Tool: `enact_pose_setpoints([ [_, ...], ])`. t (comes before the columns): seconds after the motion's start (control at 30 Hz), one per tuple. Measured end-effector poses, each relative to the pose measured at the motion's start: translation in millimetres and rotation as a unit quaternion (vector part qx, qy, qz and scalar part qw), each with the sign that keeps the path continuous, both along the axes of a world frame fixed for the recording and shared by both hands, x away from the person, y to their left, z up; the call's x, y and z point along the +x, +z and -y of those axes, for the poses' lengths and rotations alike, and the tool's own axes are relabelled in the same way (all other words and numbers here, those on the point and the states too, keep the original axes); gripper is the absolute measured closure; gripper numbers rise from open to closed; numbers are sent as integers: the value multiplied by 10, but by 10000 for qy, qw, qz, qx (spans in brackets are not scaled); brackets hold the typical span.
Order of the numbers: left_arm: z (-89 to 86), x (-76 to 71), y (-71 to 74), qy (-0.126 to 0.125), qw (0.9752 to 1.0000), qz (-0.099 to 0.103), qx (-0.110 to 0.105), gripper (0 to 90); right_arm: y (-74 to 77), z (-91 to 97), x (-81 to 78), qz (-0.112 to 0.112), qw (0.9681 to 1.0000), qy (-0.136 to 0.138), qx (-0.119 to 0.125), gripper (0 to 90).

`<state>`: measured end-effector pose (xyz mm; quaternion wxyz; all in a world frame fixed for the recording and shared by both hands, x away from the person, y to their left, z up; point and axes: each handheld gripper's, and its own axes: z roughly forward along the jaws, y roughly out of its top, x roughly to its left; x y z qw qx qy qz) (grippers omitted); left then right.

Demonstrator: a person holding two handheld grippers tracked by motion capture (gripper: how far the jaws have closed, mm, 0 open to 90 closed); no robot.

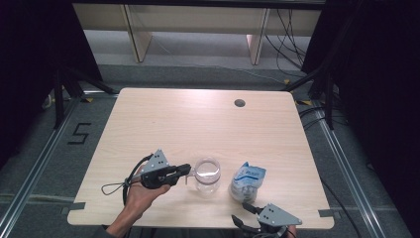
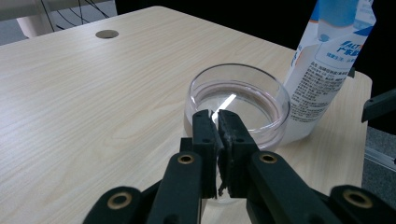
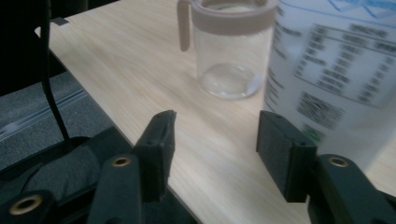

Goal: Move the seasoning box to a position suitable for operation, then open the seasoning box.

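Note:
A clear glass jug [image 1: 207, 174] with a pale band round its rim stands near the table's front edge. Its thin handle [image 3: 183, 28] points toward my left gripper [image 1: 186, 170], whose jaws are shut on that handle; the left gripper view looks down into the jug [image 2: 276, 95] past the closed gripper [image 2: 217, 119]. Just right of the jug stands a white and blue printed pouch [image 1: 247, 179], upright [image 2: 327, 70]. My right gripper [image 1: 245, 214] hovers at the table's front edge below the pouch. It stands open [image 3: 215, 126] with nothing between its jaws, facing the pouch [image 3: 336, 70] and jug [image 3: 229, 46].
The light wooden table [image 1: 198, 124] has a round cable hole [image 1: 239, 103] at the back right. The left gripper's cable [image 1: 115, 187] loops on the table by the person's hand. Dark floor and metal rails surround the table.

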<state>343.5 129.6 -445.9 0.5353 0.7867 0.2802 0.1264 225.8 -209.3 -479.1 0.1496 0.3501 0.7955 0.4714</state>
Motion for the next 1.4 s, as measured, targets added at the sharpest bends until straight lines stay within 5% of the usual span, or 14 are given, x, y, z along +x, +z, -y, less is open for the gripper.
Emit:
enact_pose_setpoints([
  [0.17,2,19,-7,-24,10000,0,-26,864,-2,192,-32,-8,9994,-294,155,482],
  [0.23,8,19,-7,-9,10000,2,-23,865,2,202,-16,101,9997,-166,118,486],
  [0.57,13,30,1,37,10000,0,-3,875,-5,-30,11,177,9998,64,19,503],
  [0.63,19,28,0,12,10000,12,2,876,2,-108,0,36,10000,-18,44,508],
  [0.77,41,24,0,-58,10000,38,30,877,-11,-162,46,229,9997,54,58,513],
  [1.0,65,29,-16,-48,10000,19,21,876,22,-309,98,378,9993,32,34,661],
  [1.4,65,19,-36,-25,10000,48,-19,880,42,-463,202,574,9982,-192,-12,779],
])
